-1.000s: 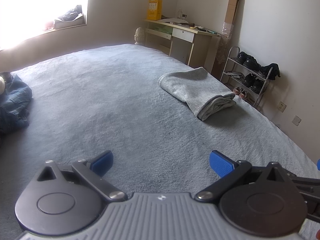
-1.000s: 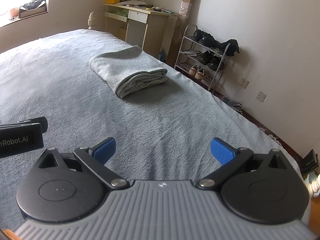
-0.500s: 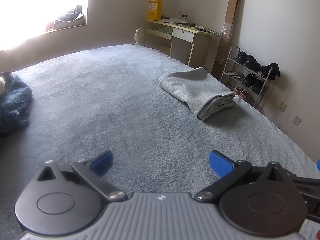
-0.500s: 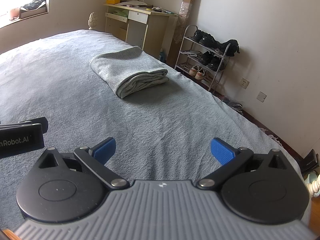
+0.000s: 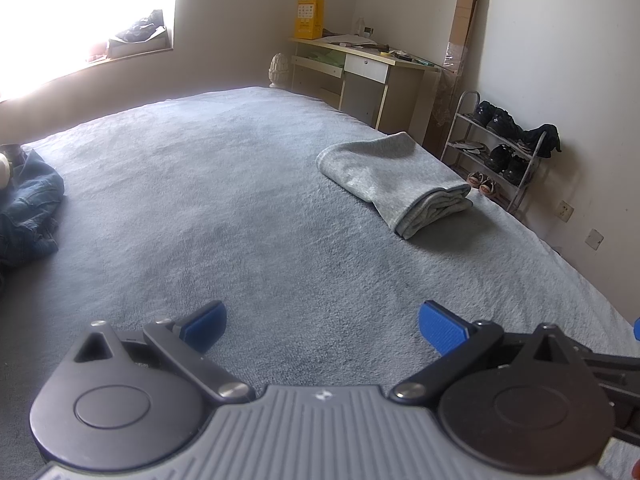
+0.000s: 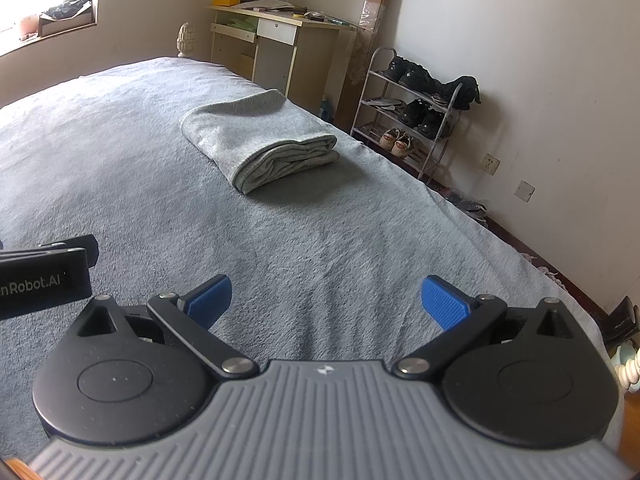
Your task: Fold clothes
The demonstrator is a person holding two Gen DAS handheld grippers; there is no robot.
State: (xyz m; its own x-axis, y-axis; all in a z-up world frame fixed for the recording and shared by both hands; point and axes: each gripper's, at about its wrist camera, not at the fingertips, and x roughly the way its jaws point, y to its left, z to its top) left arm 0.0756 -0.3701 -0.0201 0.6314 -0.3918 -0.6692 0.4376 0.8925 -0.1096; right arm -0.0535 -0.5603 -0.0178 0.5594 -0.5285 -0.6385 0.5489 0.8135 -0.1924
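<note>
Your left gripper sits low over the grey bedspread, blue fingers spread wide with nothing but cover between them. Your right gripper is the same: blue pads far apart, nothing held, hovering just above the bedspread. Taking the folded grey garment as the landmark: it lies flat on the bed's right side, close to the edge, stacked layers facing you, well ahead of both grippers and touching neither. In the right wrist view the garment sits ahead and slightly left of centre. Beyond it and to its right, off the bed, a wire shoe rack stands against the wall with dark shoes on its shelves. Behind the garment, past the bed's far corner, is a pale desk with a yellow box on top. Far to the garment's left, across the open bedspread, a crumpled pile of blue denim lies unfolded at the bed's left edge. The black side of your left gripper shows at the left margin of the right wrist view, near the right gripper.
</note>
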